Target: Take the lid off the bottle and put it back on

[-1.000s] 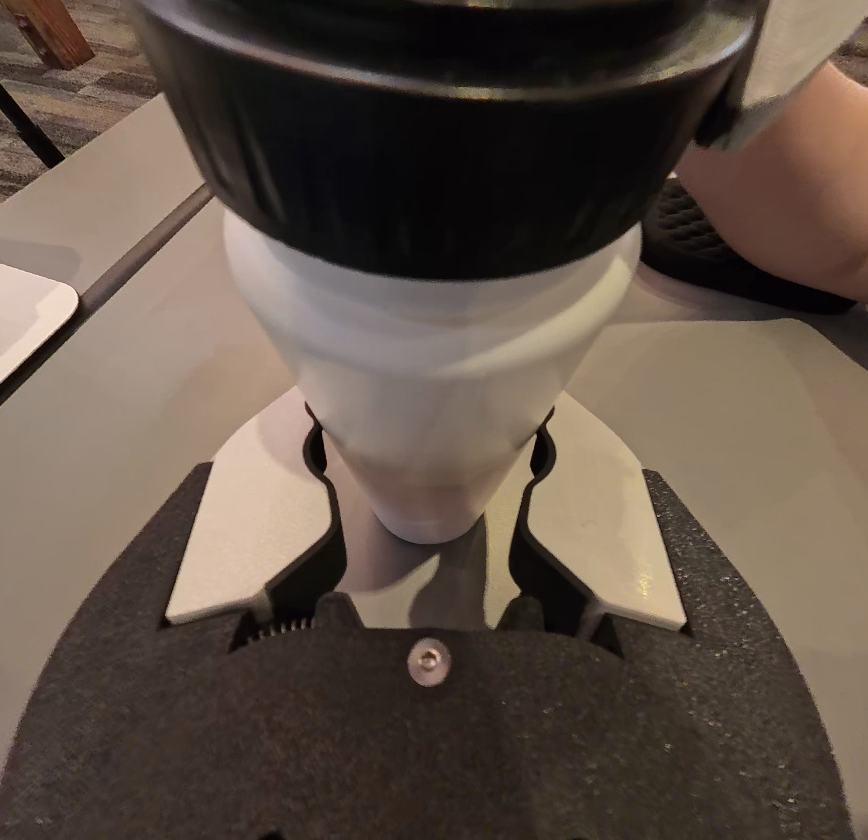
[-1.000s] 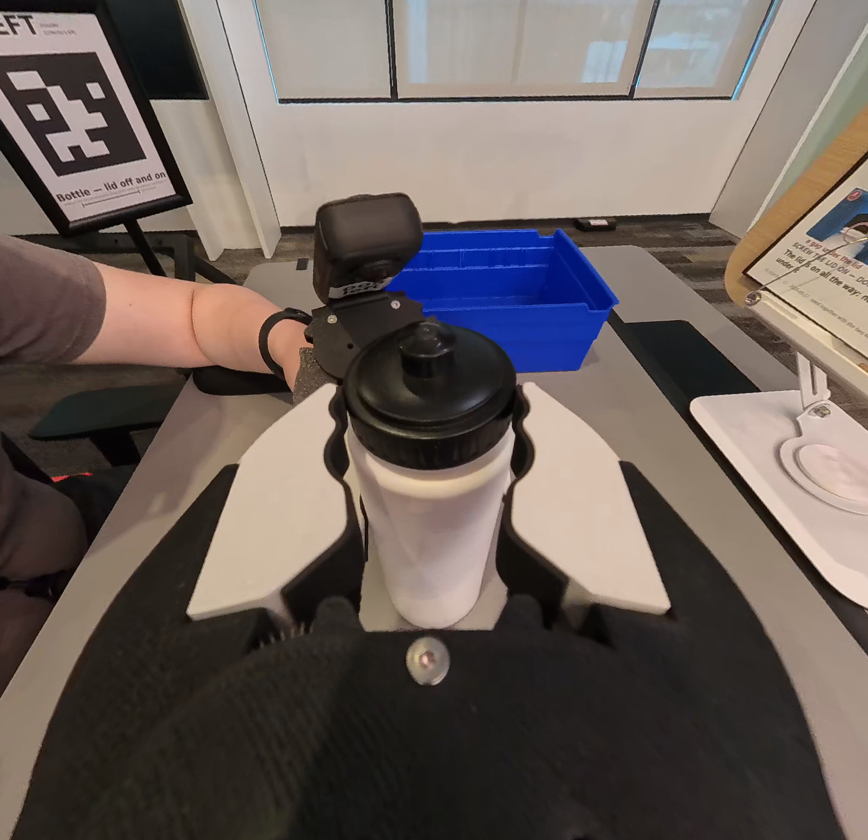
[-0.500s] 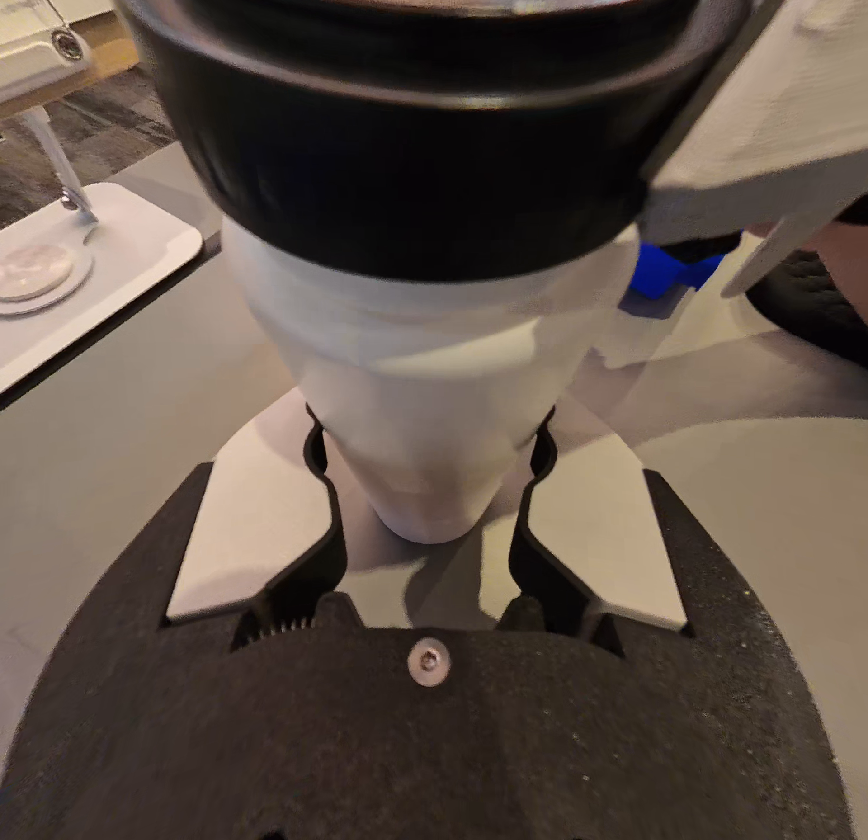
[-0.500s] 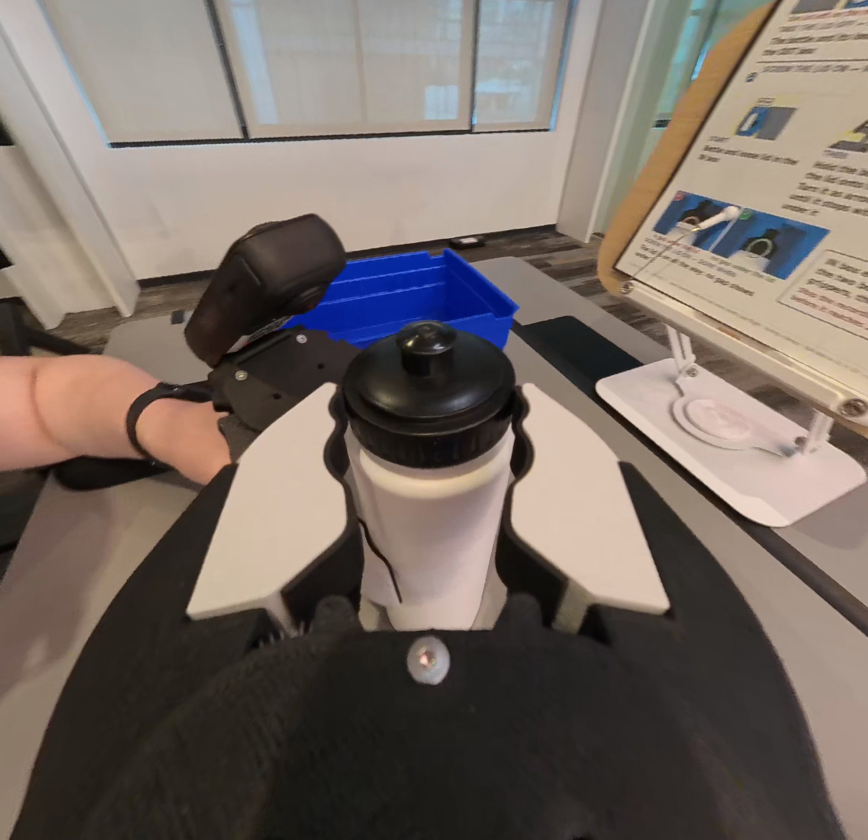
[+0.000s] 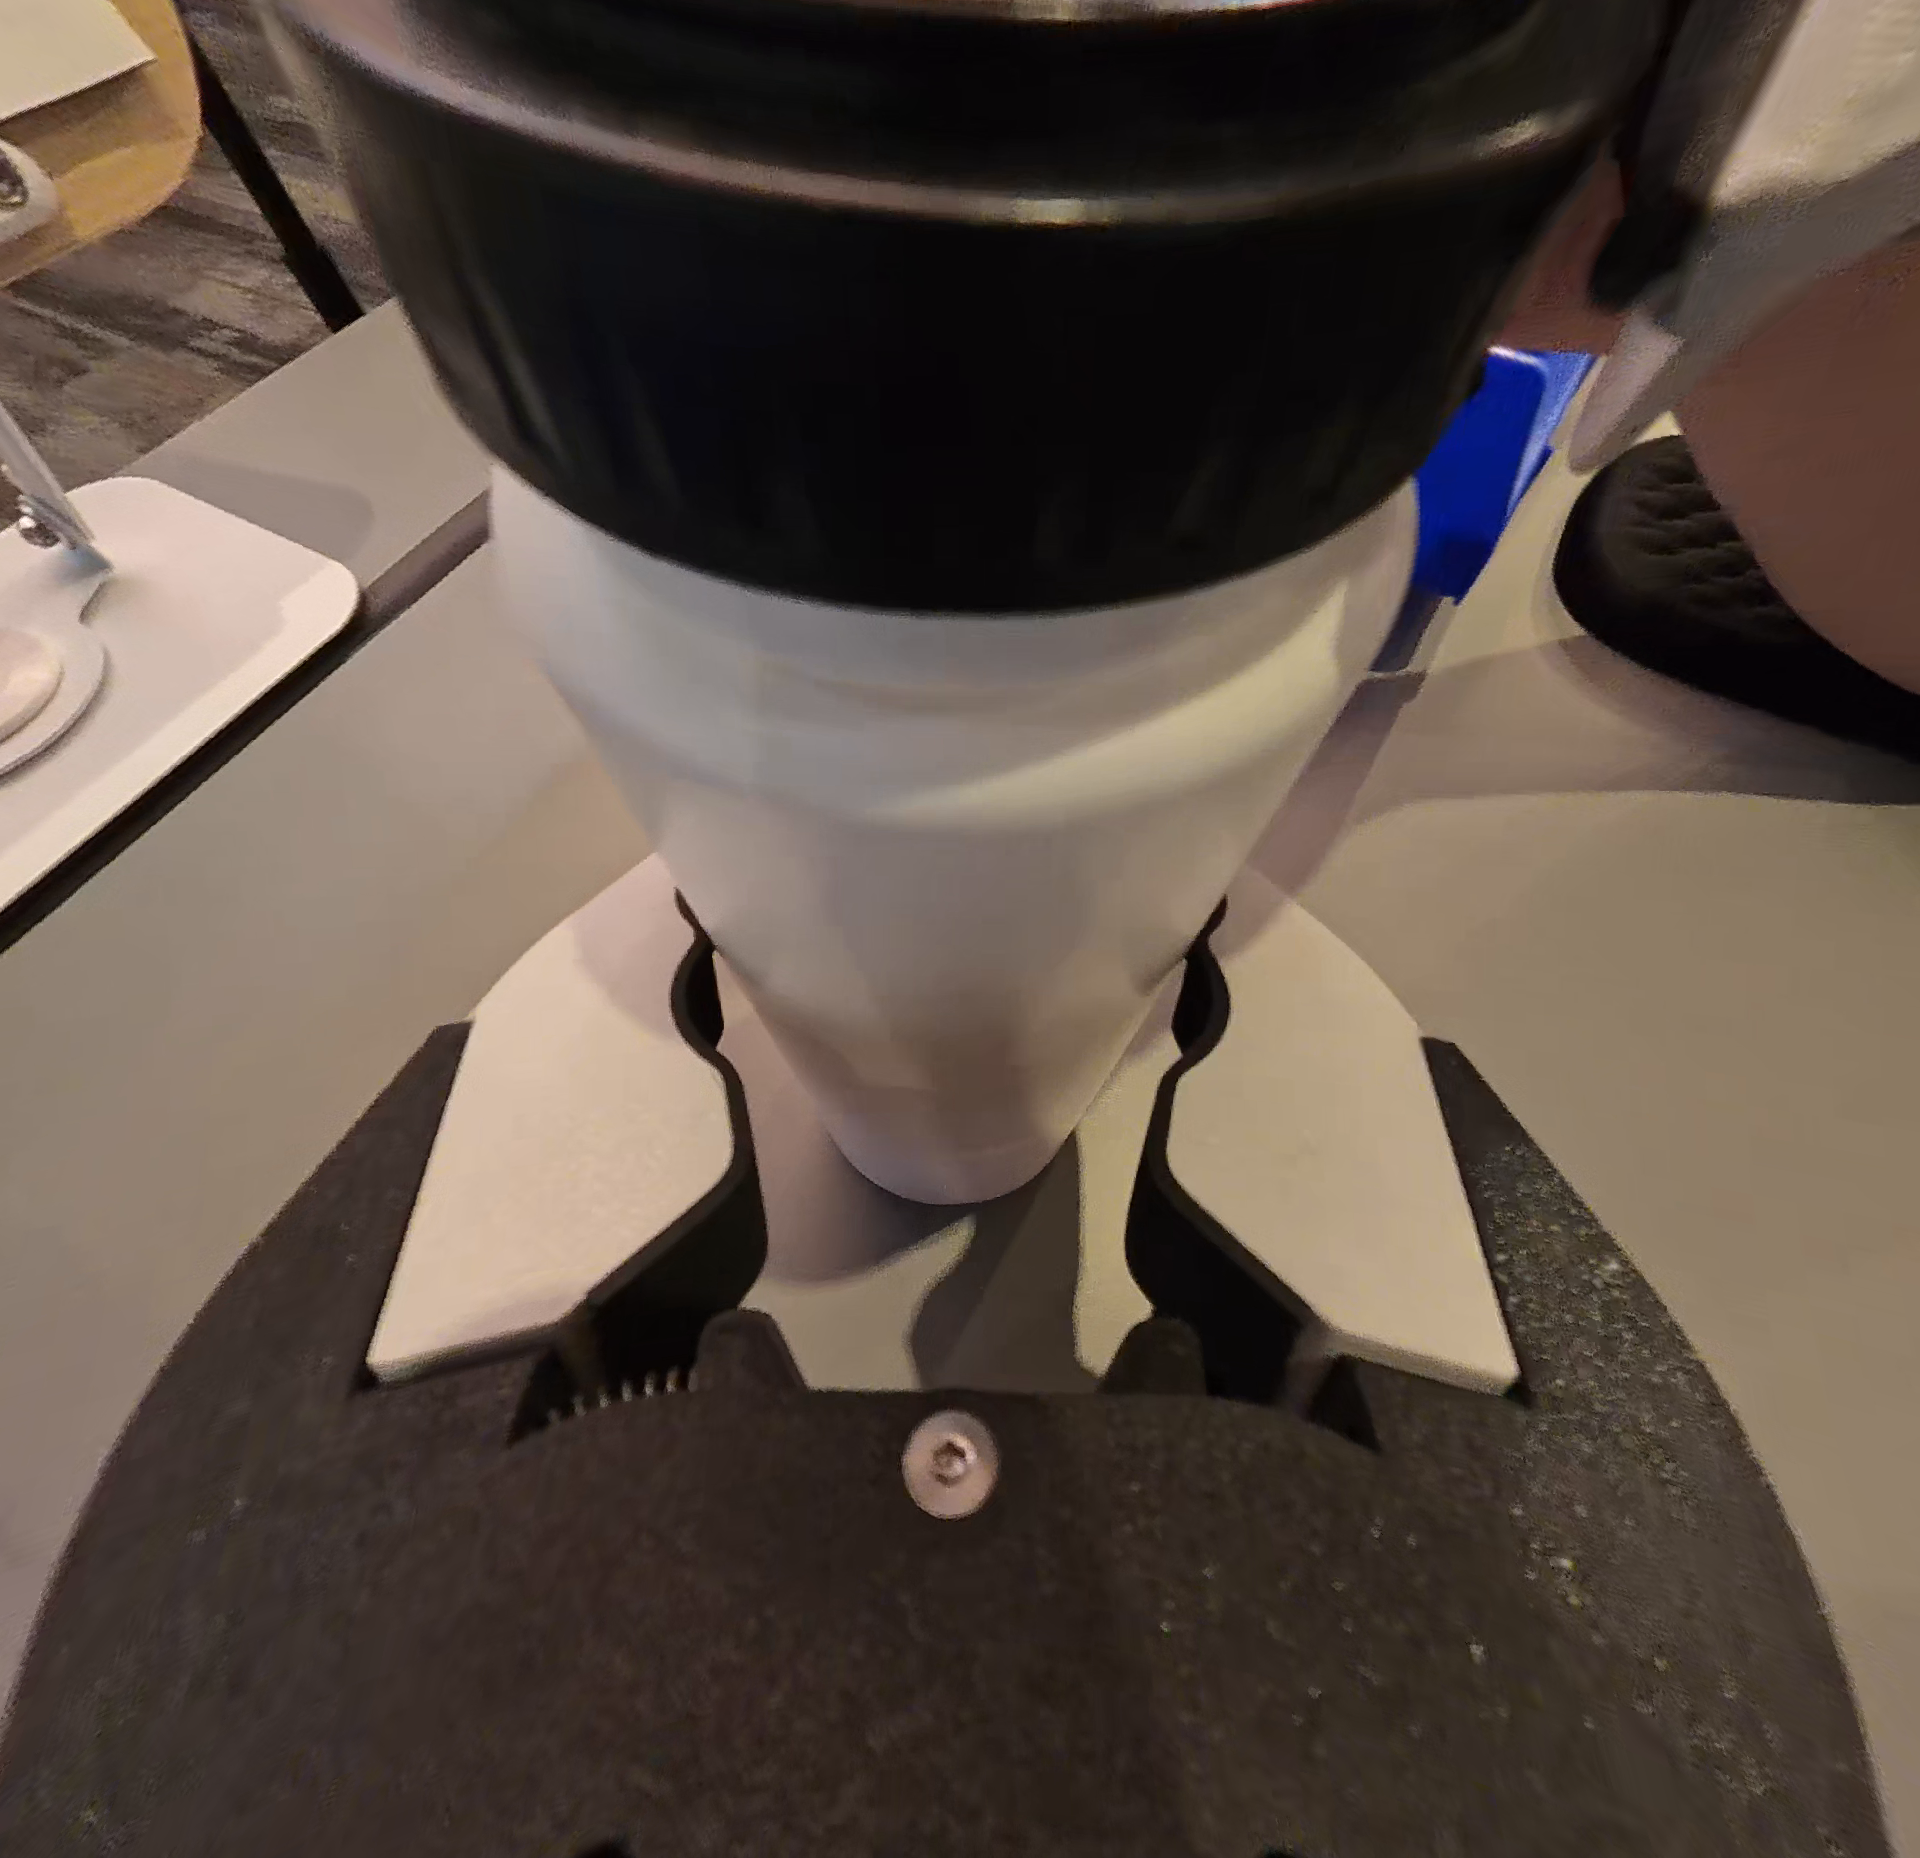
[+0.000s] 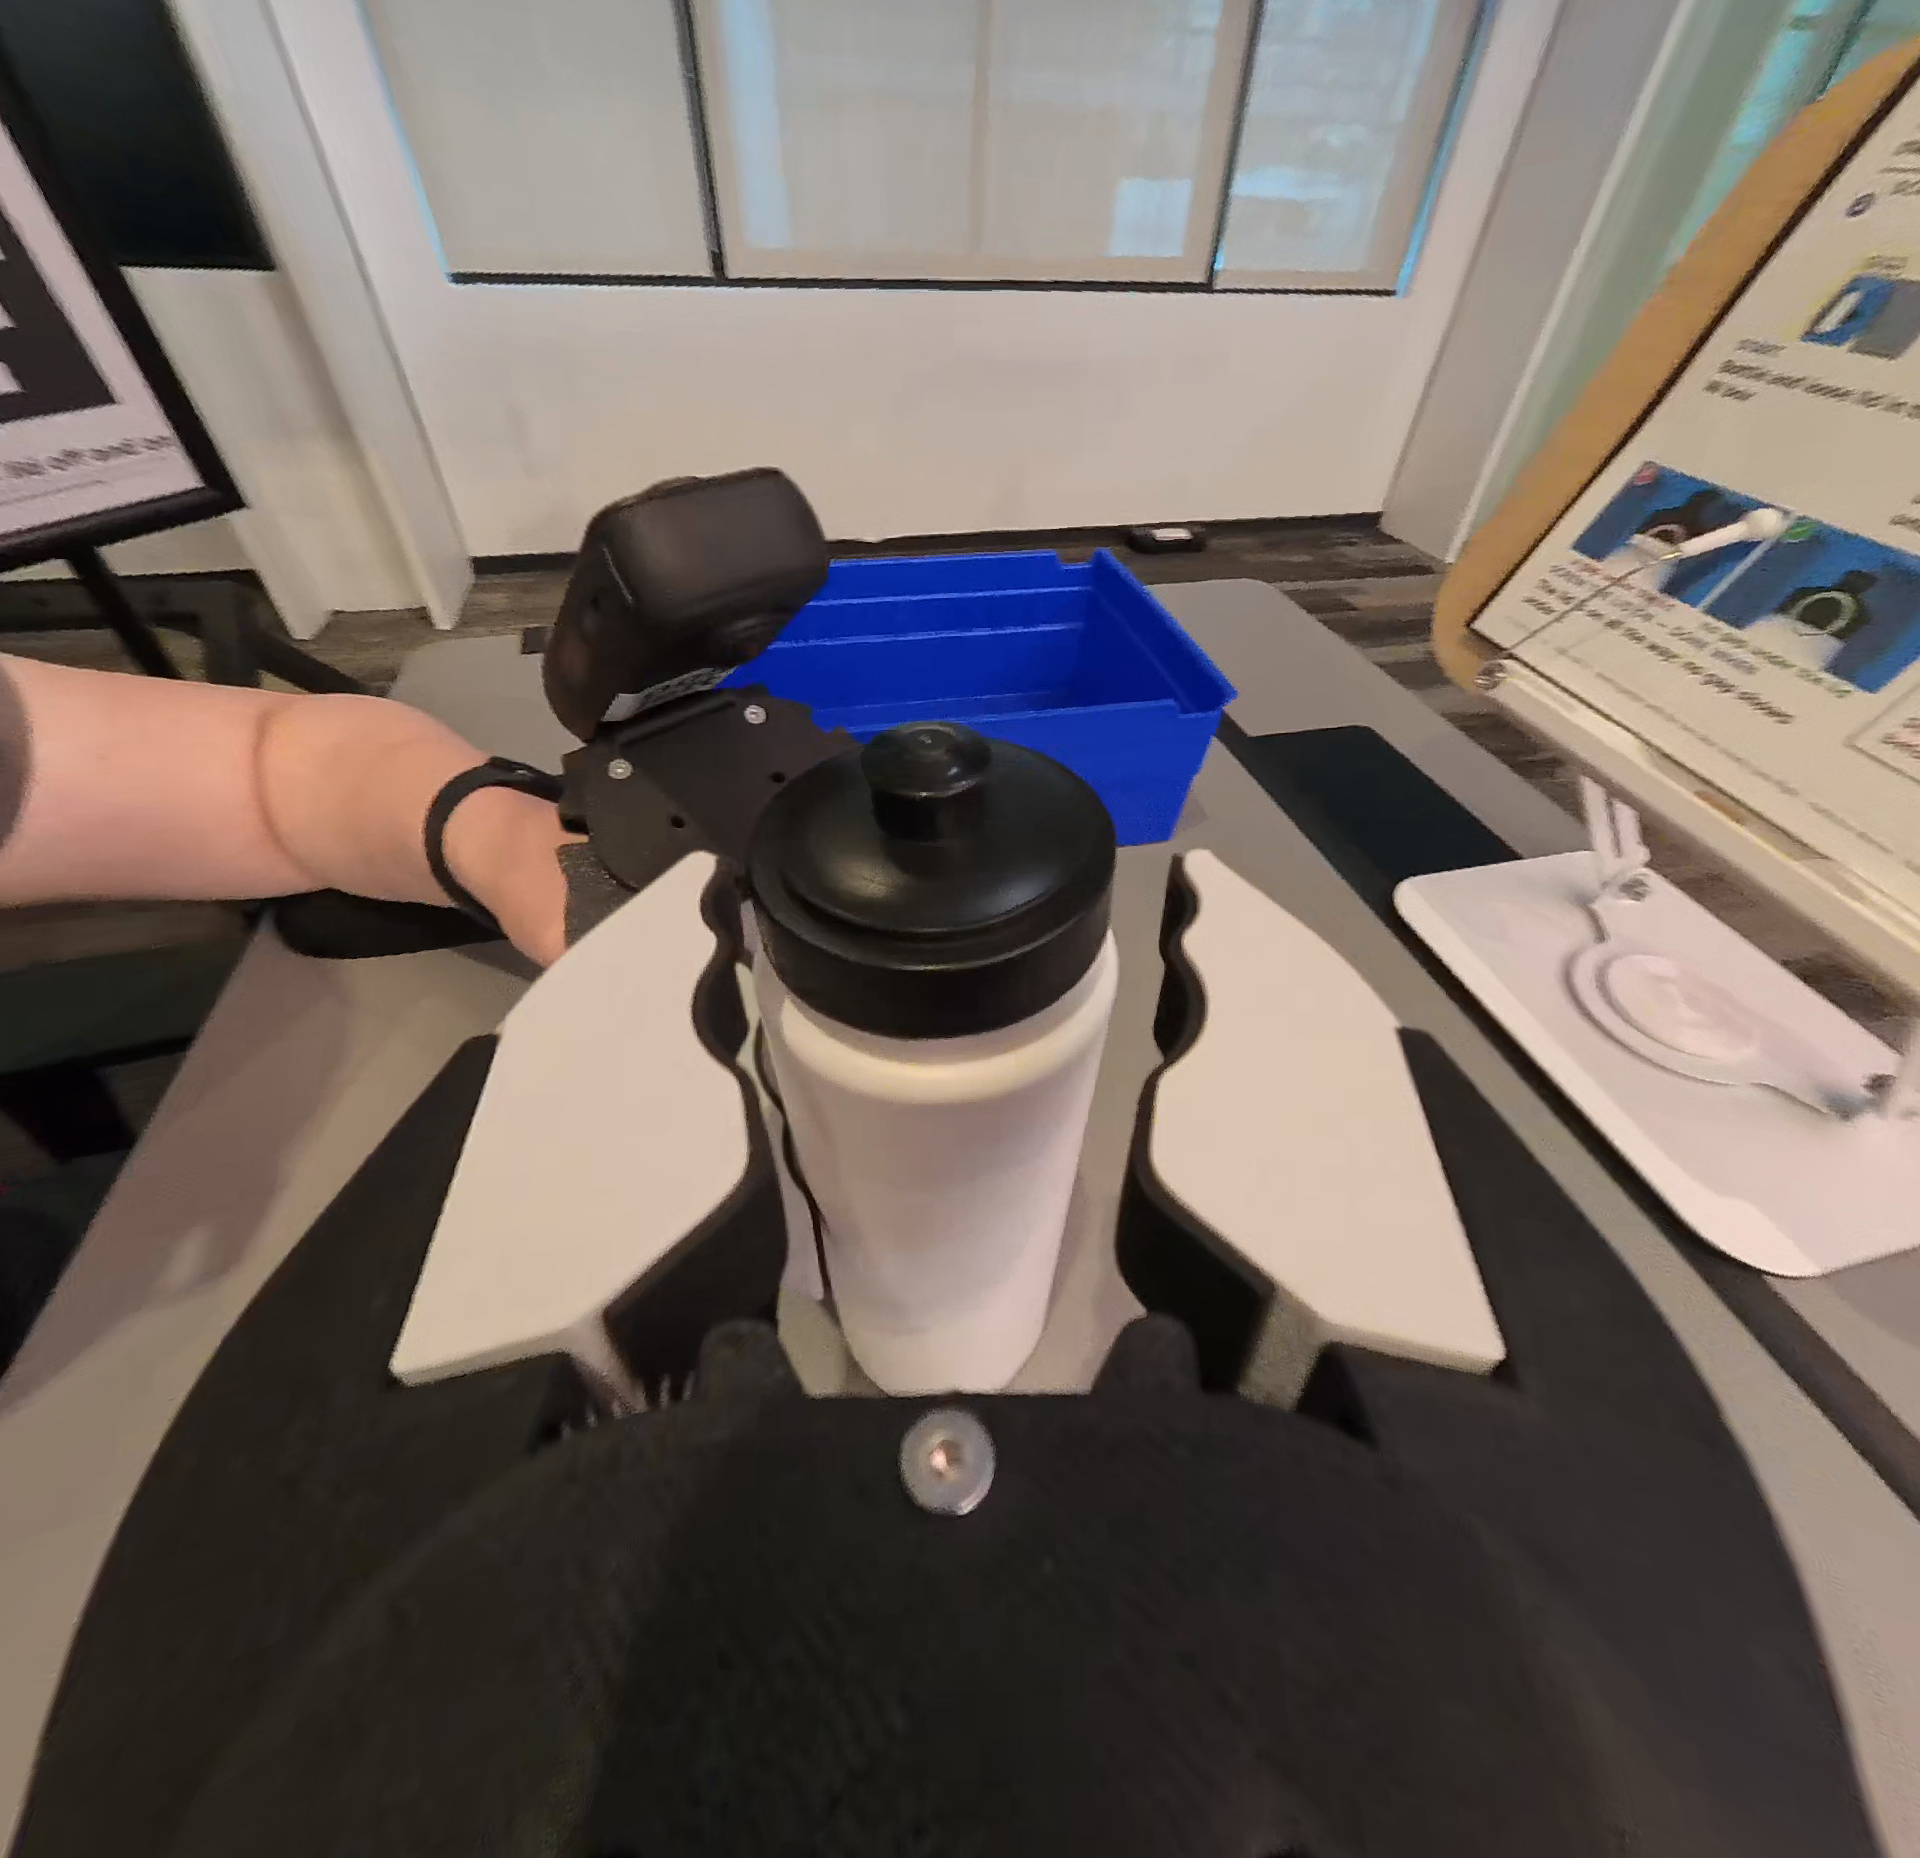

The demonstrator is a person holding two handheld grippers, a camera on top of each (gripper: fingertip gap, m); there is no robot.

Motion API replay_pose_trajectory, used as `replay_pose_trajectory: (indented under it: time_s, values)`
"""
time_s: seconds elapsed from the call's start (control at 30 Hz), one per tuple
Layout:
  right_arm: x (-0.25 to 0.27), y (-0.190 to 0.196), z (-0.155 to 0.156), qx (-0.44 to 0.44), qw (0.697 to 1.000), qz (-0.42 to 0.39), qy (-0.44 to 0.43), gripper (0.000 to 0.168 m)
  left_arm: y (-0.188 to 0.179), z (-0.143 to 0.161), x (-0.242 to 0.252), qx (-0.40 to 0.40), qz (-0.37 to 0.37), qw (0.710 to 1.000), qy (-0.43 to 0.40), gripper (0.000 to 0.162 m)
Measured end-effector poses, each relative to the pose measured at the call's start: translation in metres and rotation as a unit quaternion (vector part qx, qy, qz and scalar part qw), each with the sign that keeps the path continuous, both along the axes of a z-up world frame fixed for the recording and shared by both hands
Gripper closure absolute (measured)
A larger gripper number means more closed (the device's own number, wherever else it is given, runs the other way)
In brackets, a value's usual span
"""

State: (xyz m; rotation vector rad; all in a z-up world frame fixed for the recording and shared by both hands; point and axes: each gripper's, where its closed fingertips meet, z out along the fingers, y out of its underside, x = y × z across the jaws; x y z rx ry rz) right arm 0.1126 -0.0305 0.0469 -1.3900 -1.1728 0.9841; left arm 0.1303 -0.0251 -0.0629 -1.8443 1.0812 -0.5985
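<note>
Smooth grey worktop (image 6: 1299, 665), white-framed windows (image 6: 977, 104) beyond; printed instruction board (image 6: 1766, 520) far right. Left hand-held gripper (image 5: 951, 961) clamps the white plastic bottle (image 6: 935, 1164); right hand-held gripper (image 6: 951, 935) stands spread beside its black screw lid (image 6: 930, 894).

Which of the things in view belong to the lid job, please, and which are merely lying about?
Part of the job:
- white bottle
- black lid, on the bottle
- left gripper, shut on the bottle
- right gripper, open around the lid

Lying about:
- blue bin
- instruction board
- white stand base

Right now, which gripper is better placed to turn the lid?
Right gripper: its fingers flank the black lid, while the left gripper clamps the white bottle lower down.
</note>
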Motion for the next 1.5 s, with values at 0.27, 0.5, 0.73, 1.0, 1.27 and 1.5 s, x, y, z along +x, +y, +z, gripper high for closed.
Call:
replay_pose_trajectory:
  time_s: [0.27, 0.5, 0.73, 1.0, 1.27, 1.5]
  values:
    - [-0.006, 0.002, -0.002, -0.01, 1.0, -0.027, -0.002, 0.098, 0.001, 0.0, -0.001, -0.009, 0.012, 1.0, -0.003, 0.075]
    - [-0.012, 0.011, -0.002, -0.006, 0.987, -0.161, 0.011, 0.098, 0.008, -0.001, -0.01, -0.019, 0.066, 0.998, 0.004, 0.075]
    - [-0.013, 0.01, -0.004, 0.015, 0.988, -0.152, -0.021, 0.098, 0.01, -0.001, -0.011, -0.02, 0.065, 0.998, 0.006, 0.075]
    - [-0.007, -0.001, -0.002, 0.006, 1.0, -0.016, -0.015, 0.095, 0.0, -0.001, 0.001, 0.007, 0.002, 1.0, 0.013, 0.075]
    - [-0.013, 0.011, -0.002, -0.008, 0.988, -0.154, 0.0, 0.095, 0.006, -0.001, -0.004, -0.012, 0.051, 0.999, 0.005, 0.076]
    - [-0.012, 0.012, -0.003, 0.004, 0.98, -0.199, -0.01, 0.095, 0.006, -0.002, -0.006, -0.009, 0.067, 0.998, 0.015, 0.075]
